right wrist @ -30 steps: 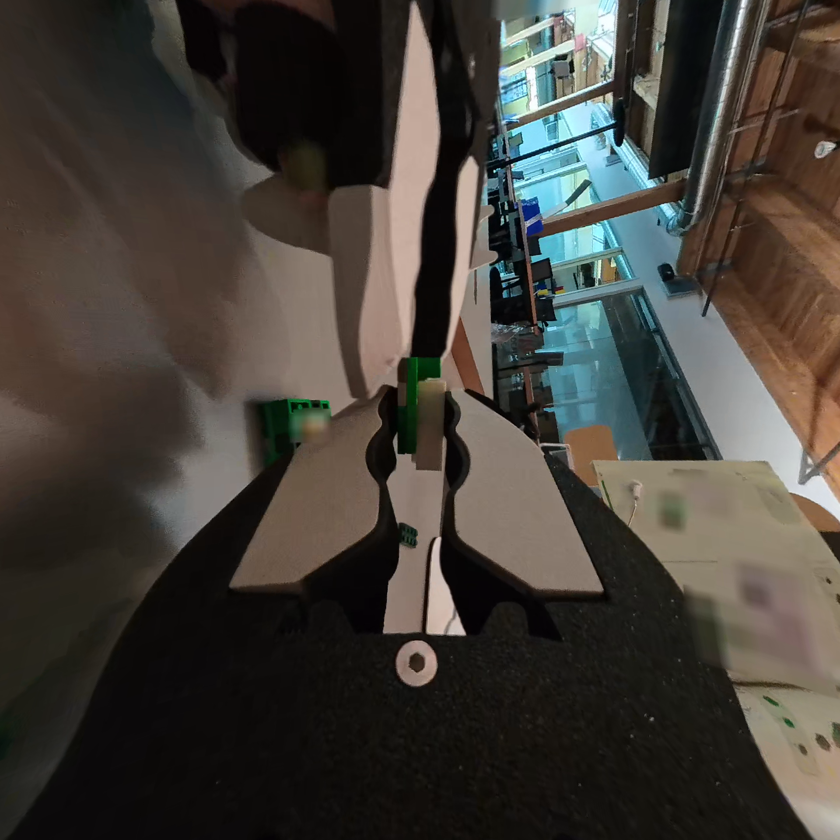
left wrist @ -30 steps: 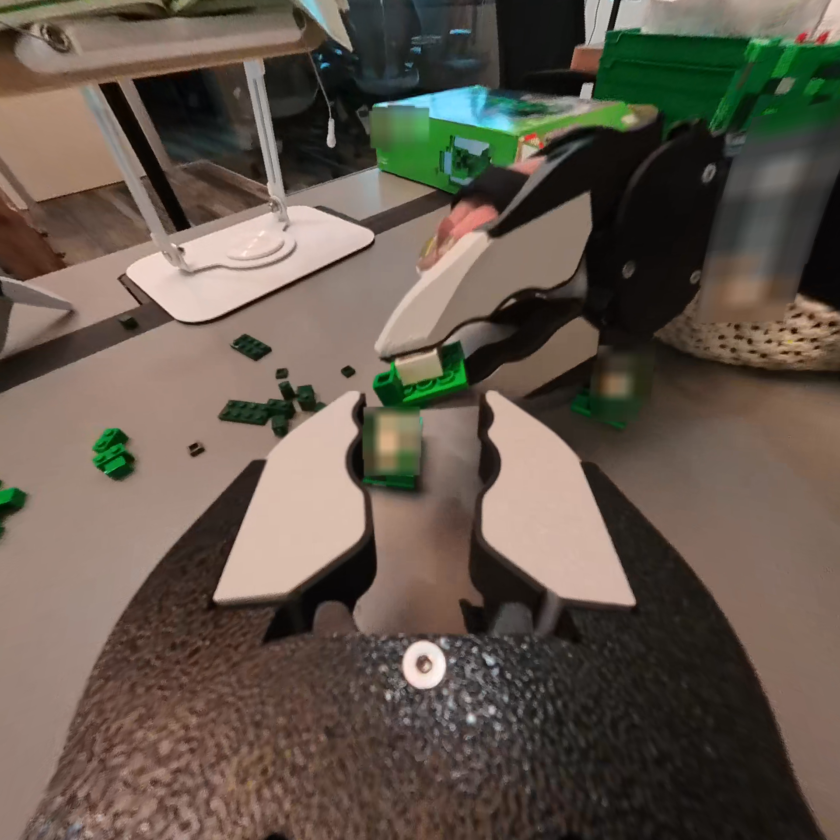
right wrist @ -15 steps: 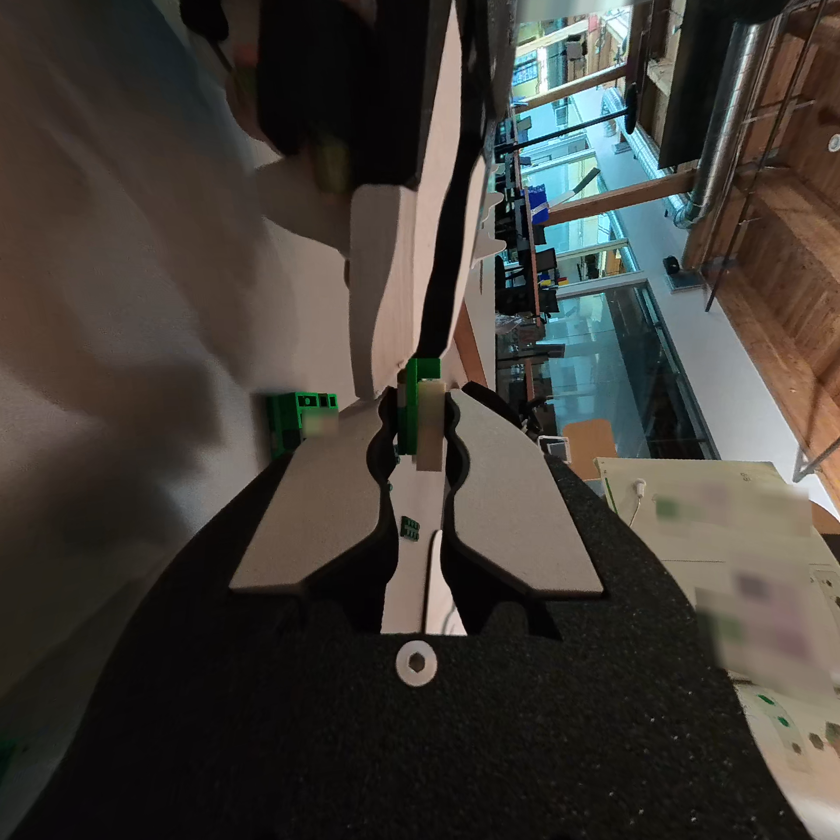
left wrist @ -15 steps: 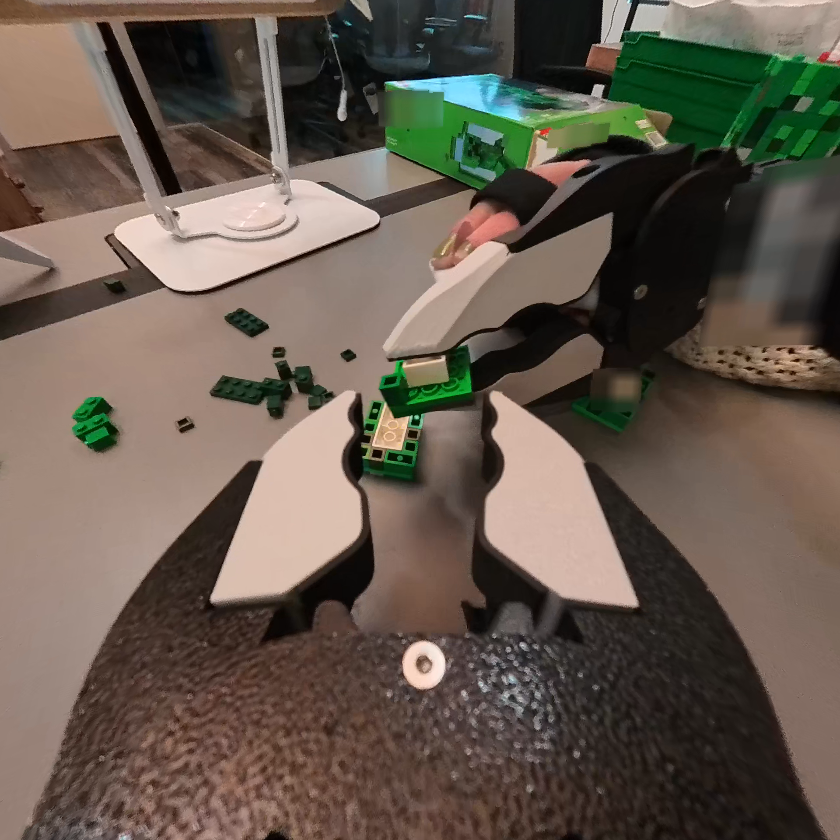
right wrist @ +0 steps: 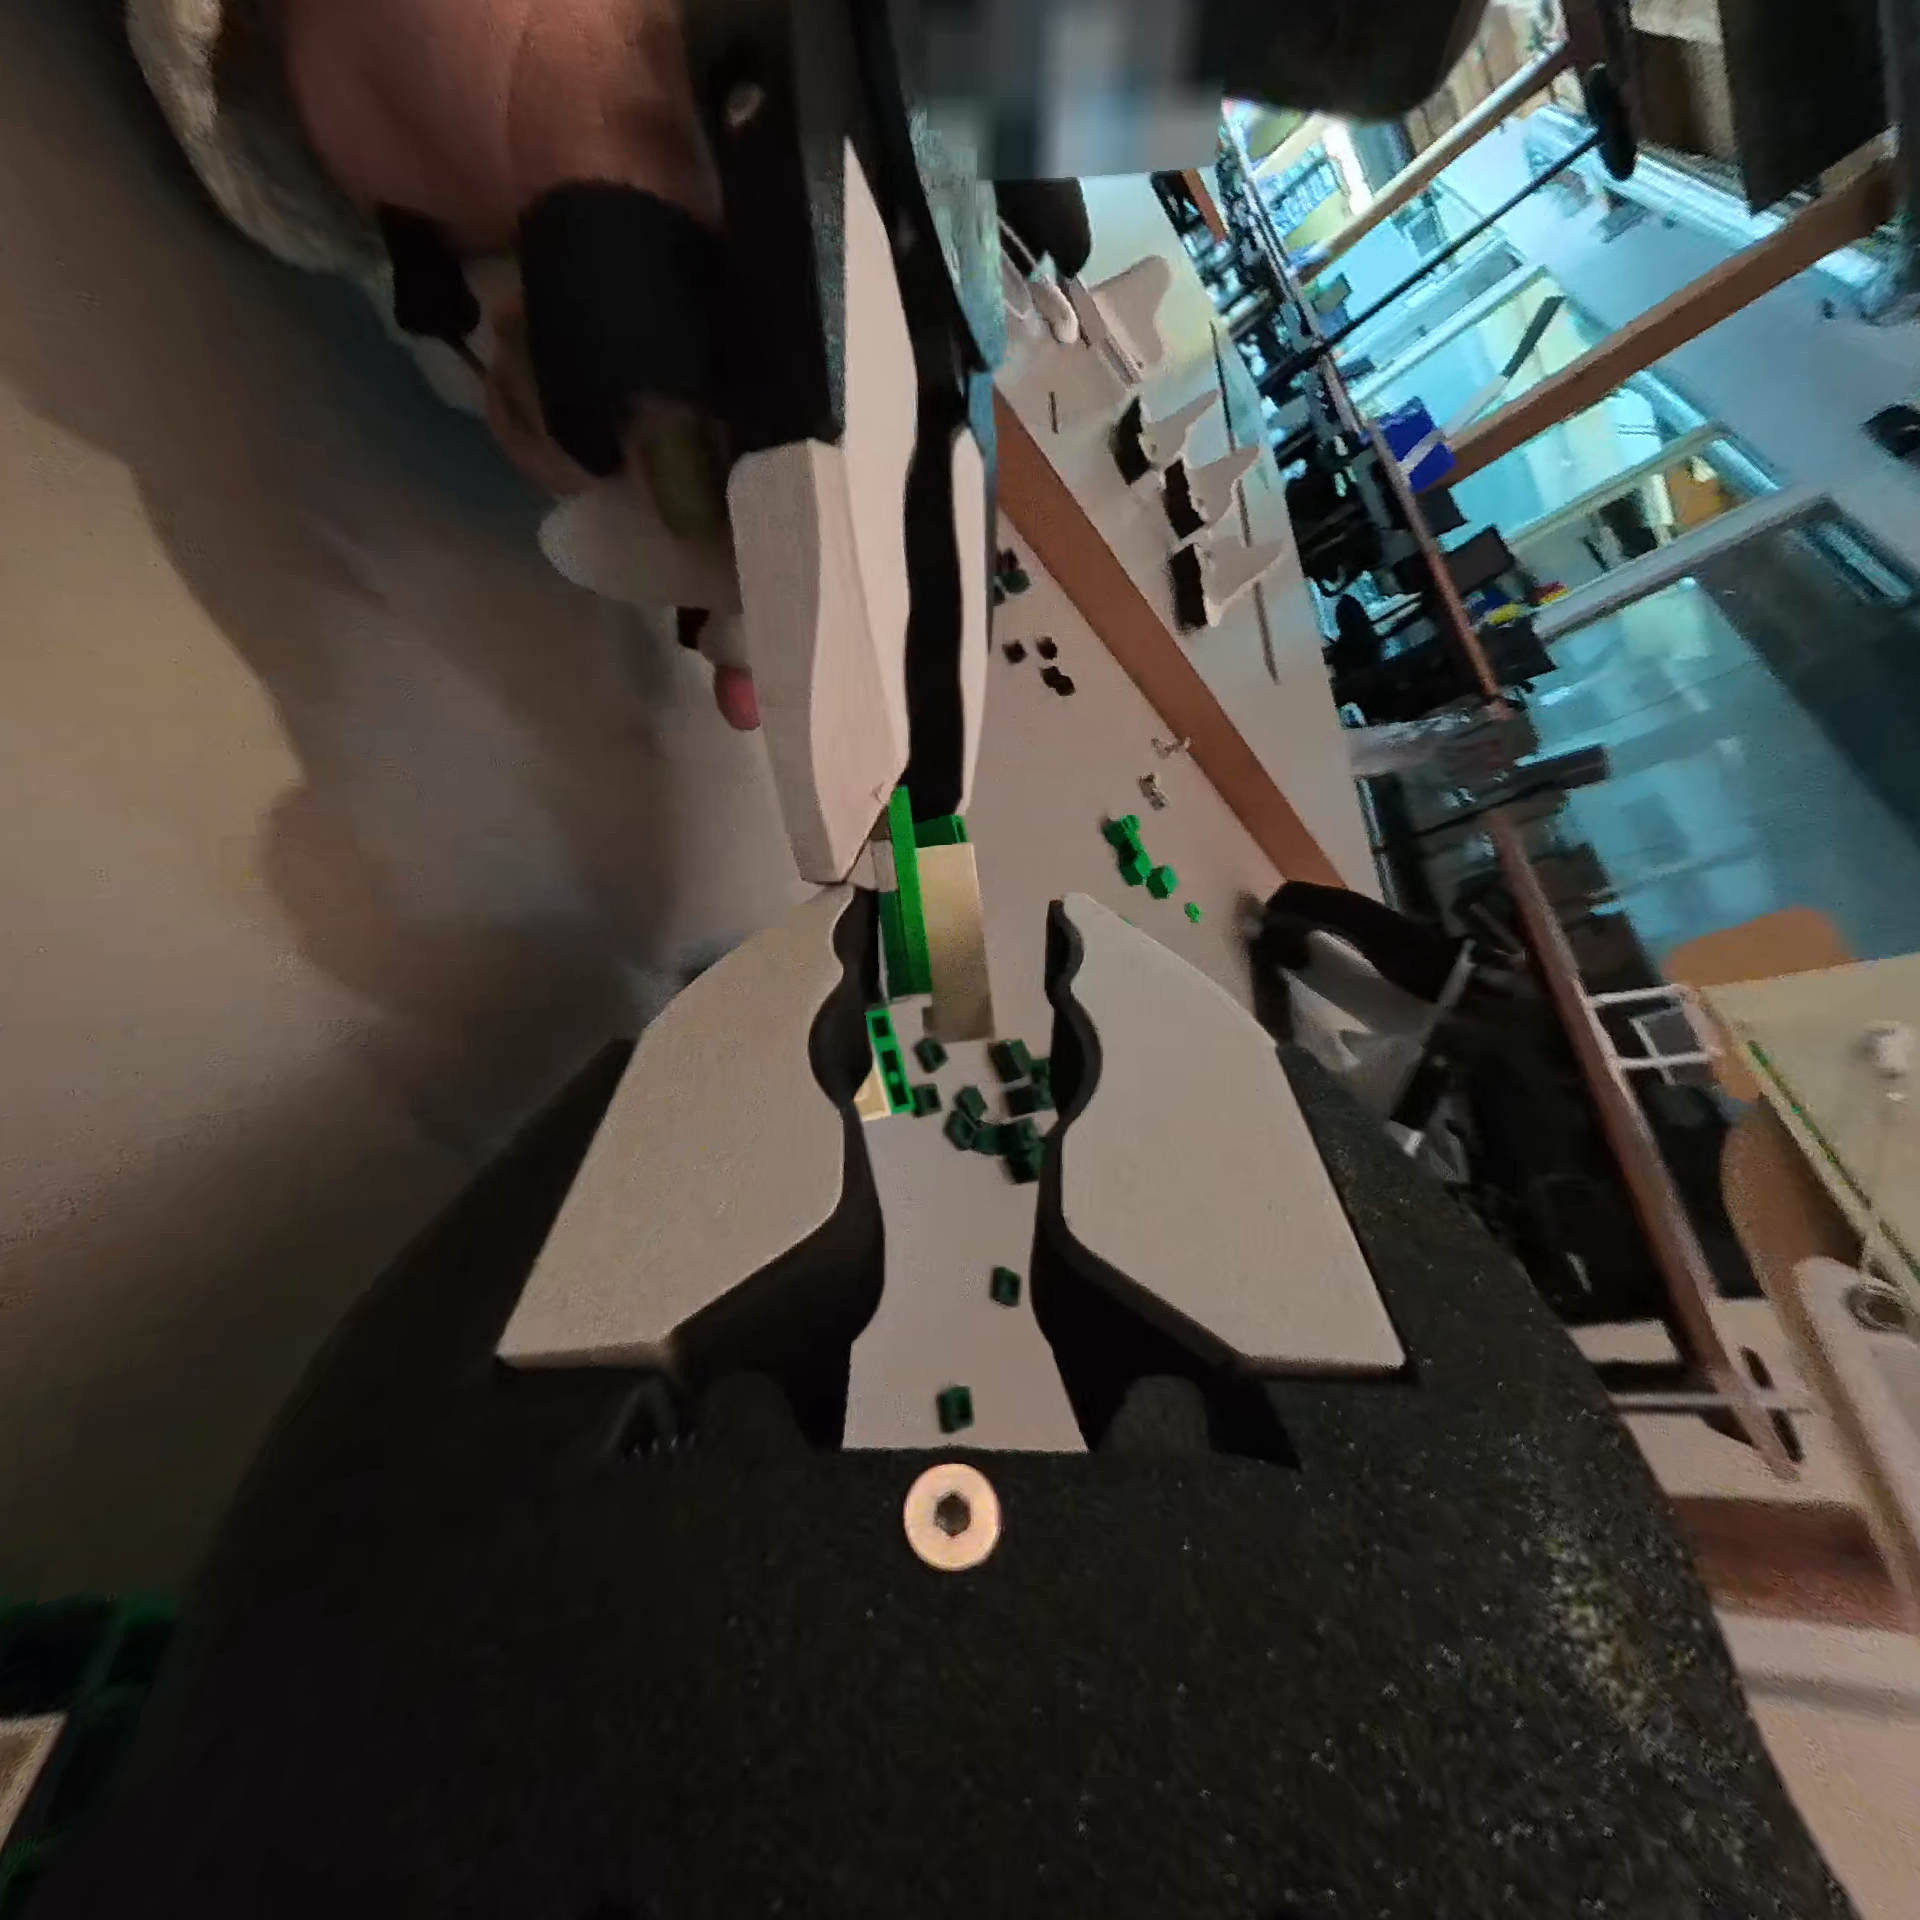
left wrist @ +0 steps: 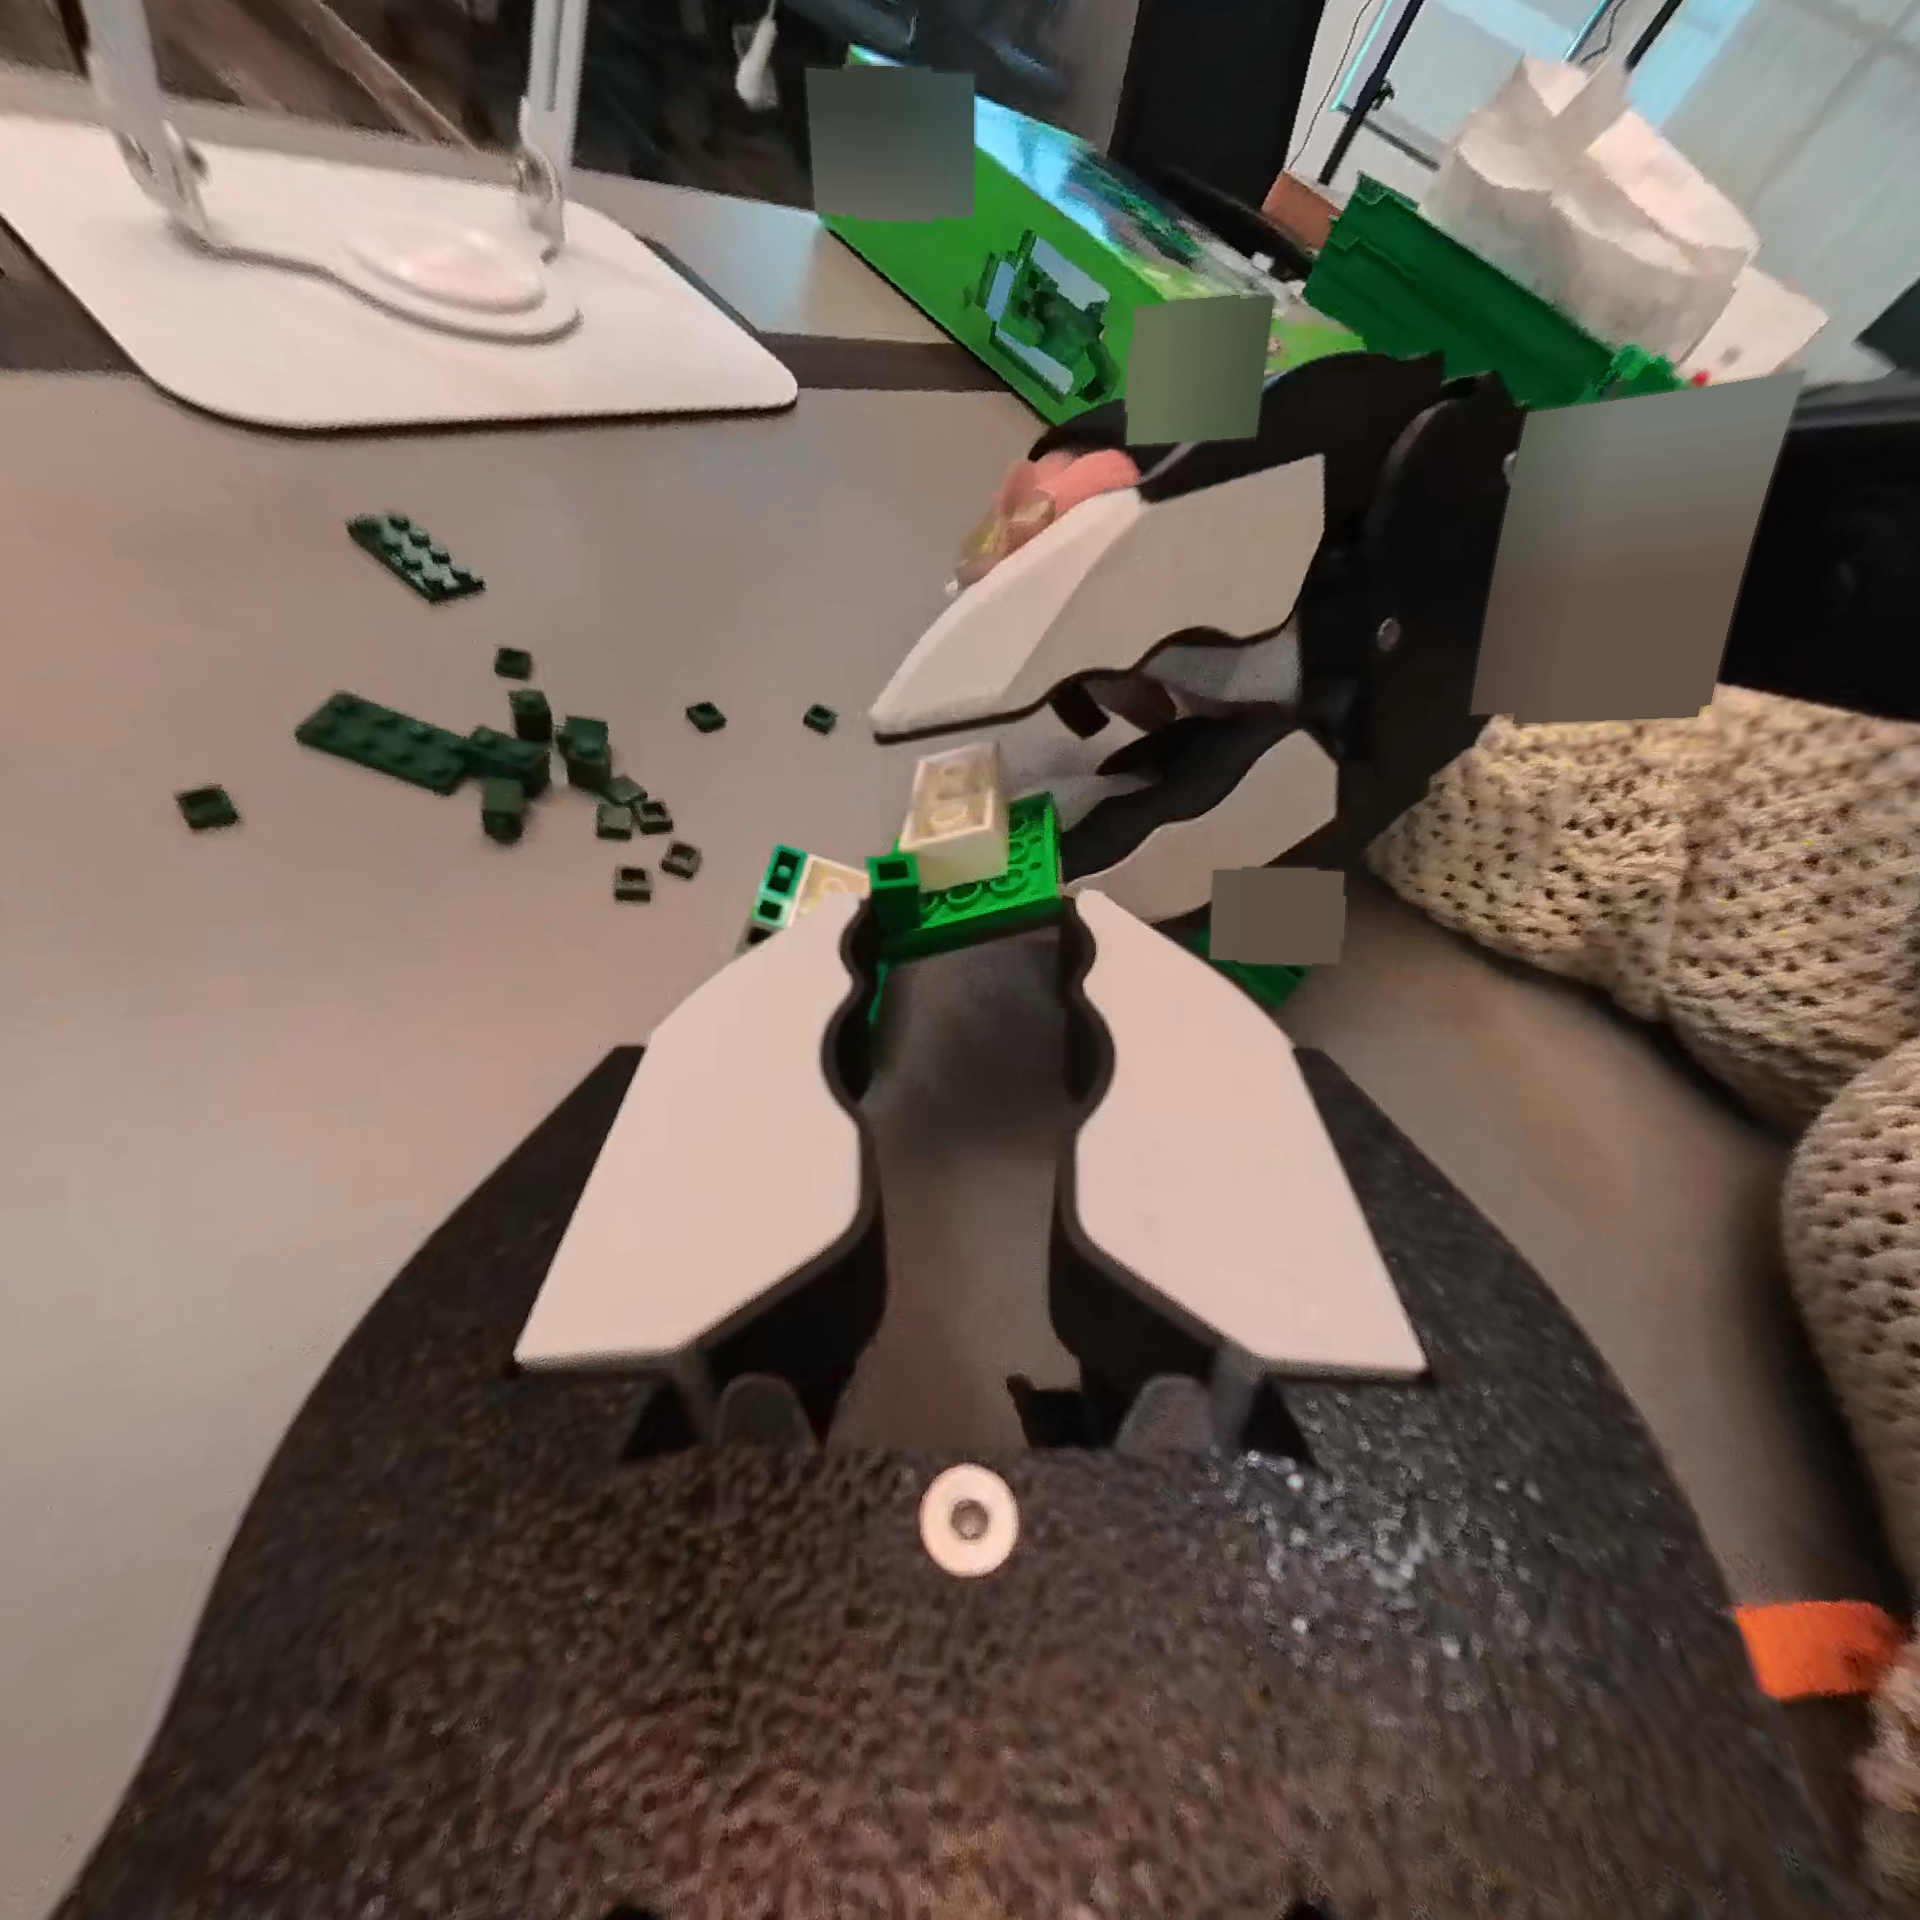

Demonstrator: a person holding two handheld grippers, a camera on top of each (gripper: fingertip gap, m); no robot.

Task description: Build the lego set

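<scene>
A bright green plate with a white brick on top (left wrist: 971, 868) sits between the fingertips of my left gripper (left wrist: 964, 909), which is shut on the plate's sides. My right gripper (left wrist: 987, 805) comes in from the right with its jaws apart, one finger above the white brick and one below the plate. In the right wrist view my right gripper (right wrist: 951, 914) is open, with the green and white piece (right wrist: 925, 935) near its left finger. My left gripper (right wrist: 899, 842) holds that piece from above. A second small green and white build (left wrist: 795, 883) stands on the table.
Loose dark green pieces (left wrist: 499, 748) and a dark plate (left wrist: 416, 556) lie to the left on the grey table (left wrist: 312, 1039). A white stand base (left wrist: 416, 281) and a green box (left wrist: 1039, 270) are at the back. A knitted sleeve (left wrist: 1662, 883) is on the right.
My right gripper has opened and let go of the green and white piece. My left gripper has moved forward and closed on the green plate.
</scene>
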